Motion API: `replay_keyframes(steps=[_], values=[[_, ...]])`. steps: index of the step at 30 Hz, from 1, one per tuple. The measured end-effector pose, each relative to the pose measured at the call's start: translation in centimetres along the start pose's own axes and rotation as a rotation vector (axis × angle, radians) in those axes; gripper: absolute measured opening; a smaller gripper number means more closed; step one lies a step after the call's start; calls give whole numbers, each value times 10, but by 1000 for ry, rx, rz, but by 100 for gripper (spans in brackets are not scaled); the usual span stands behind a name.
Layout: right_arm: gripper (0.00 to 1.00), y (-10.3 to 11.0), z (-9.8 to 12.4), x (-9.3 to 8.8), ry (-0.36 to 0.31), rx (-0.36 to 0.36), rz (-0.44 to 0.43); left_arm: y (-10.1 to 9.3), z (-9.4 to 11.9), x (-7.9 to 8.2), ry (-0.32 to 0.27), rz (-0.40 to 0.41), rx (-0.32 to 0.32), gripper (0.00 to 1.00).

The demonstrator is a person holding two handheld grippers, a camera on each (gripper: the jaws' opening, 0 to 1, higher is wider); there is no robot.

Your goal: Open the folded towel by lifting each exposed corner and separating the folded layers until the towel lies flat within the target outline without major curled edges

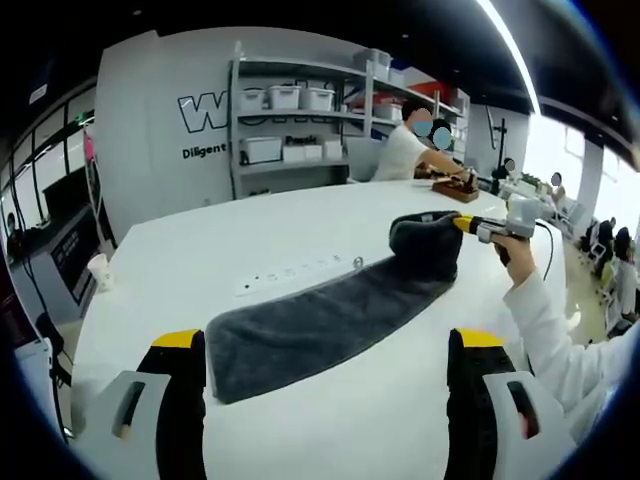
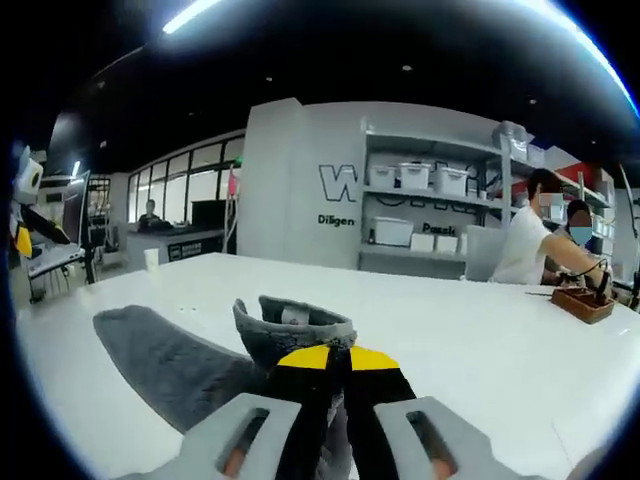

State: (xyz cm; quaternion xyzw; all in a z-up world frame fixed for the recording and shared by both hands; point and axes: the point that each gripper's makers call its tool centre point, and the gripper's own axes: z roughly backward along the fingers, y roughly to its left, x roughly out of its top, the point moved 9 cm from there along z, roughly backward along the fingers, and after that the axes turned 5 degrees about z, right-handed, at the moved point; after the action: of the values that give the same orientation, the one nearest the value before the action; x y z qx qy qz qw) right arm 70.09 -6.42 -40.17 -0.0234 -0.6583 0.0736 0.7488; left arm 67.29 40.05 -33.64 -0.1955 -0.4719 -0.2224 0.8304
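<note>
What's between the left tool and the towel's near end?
Nothing visible. Bare white table lies between the open left tool and the grey towel; the right tool is clamped on its far end.

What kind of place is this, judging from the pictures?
Probably an office-like lab or workshop: metal shelving with white storage bins, a large white table bearing the grey towel, and people working at another bench.

In the right gripper view the right gripper (image 2: 330, 372) covers the towel (image 2: 170, 365) edge where it pinches, so the layers there are hidden. The wall lettering (image 1: 205, 112) is cut off by the shelf (image 1: 300, 110). Small marks on the desk (image 1: 290, 272) are too small to tell.
</note>
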Motion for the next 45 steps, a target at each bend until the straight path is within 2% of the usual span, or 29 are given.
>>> replay_keyframes(steps=[10,22,28,31,32,34,45], values=[[0,-12,10,5,-58,-93,-16,-2,-1,0,5,-6,-2,100],[0,-19,16,9,-93,-137,-23,-3,-1,-1,4,-6,-3,100],[0,-23,18,4,-103,-160,-45,-3,-2,-1,6,-6,-4,100],[0,-27,19,1,-100,-173,-59,-4,-2,-1,6,-8,-4,100],[0,-29,20,-2,-66,-198,-60,-4,-2,-1,7,-8,-4,100],[0,-31,20,-4,-51,-218,-48,-4,-2,-1,7,-7,-4,100],[0,-45,26,-18,-39,-289,-68,-4,-3,-2,10,-9,-3,100]])
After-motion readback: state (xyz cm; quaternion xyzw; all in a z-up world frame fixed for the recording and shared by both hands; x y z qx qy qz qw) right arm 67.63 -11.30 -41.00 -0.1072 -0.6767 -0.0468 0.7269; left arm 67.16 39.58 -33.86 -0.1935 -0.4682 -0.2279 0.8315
